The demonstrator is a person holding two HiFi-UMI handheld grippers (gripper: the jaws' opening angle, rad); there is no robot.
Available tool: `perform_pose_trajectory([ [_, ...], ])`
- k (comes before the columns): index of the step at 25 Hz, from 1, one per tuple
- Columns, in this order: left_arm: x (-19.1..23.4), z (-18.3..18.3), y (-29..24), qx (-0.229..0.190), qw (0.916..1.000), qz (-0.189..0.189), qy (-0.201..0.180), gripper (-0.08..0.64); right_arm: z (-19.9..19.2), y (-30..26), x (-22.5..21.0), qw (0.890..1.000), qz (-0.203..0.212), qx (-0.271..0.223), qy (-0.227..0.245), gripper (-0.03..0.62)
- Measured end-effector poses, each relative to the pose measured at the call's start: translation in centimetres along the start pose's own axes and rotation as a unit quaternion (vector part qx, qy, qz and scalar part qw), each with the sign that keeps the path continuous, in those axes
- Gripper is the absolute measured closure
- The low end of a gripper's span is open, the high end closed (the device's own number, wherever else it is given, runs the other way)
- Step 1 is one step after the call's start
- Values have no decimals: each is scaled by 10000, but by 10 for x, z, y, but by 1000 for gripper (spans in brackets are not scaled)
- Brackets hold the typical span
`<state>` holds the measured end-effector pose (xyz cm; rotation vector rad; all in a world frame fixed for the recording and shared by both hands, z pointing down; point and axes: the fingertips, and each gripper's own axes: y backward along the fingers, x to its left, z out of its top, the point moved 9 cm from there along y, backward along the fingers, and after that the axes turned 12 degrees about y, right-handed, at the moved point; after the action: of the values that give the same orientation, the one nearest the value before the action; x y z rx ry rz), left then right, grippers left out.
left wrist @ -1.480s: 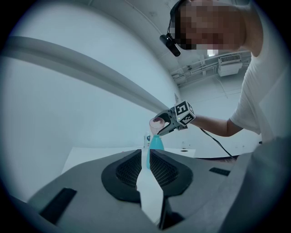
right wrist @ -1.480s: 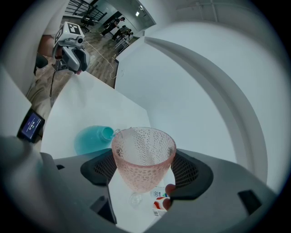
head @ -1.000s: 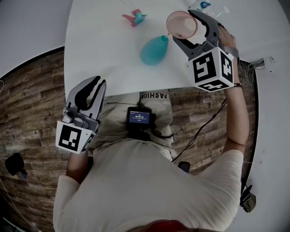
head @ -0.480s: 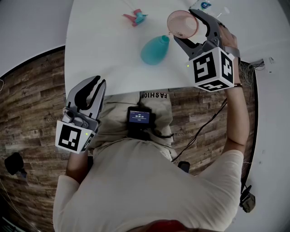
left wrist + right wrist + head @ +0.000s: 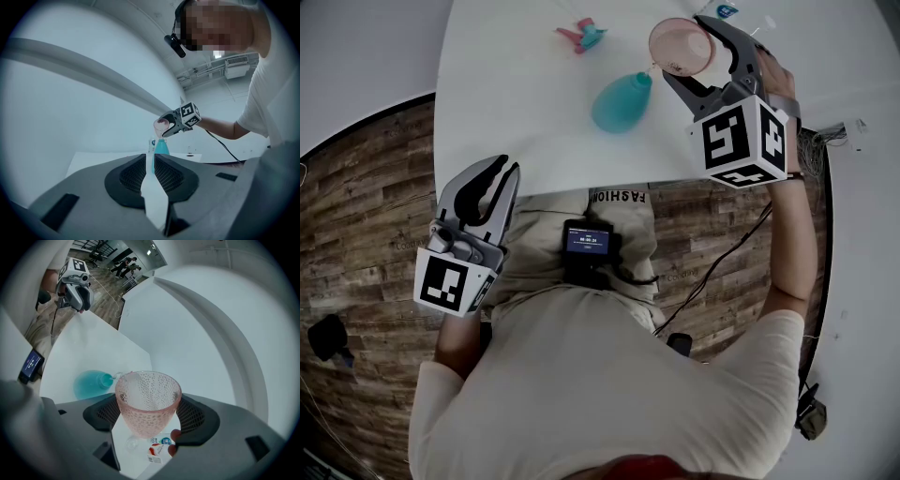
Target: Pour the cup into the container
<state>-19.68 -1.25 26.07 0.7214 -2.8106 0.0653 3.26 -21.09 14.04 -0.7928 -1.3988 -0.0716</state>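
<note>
One white worktop [image 5: 534, 112]. Two grippers: right gripper [image 5: 682, 54] with fingers clamped on the one pink dimpled cup [image 5: 677, 42], tilted just above the neck of the one teal container [image 5: 621, 103] standing upright on the worktop; left gripper [image 5: 502, 171] held off the worktop's near edge, fingers pressed together, empty. One pink-and-teal spray head [image 5: 581, 35] lying farther back. One FASHION print [image 5: 619, 198] readable on the shirt hem.

A pink-and-teal object [image 5: 579, 36], perhaps a spray nozzle, lies upper centre on the white desk [image 5: 516, 103]; wood floor [image 5: 366, 187] at left.
</note>
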Motion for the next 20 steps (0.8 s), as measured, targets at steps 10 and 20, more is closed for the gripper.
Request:
perform_pose_trajectory([
  [10, -1, 1, 0, -18, 10000, -11, -12, 503, 1, 5, -8, 10000, -90, 14, 38, 219],
  [20, 0, 3, 2, -42, 10000, -9, -18, 503, 4, 9, -13, 9999, -133, 45, 75, 219],
])
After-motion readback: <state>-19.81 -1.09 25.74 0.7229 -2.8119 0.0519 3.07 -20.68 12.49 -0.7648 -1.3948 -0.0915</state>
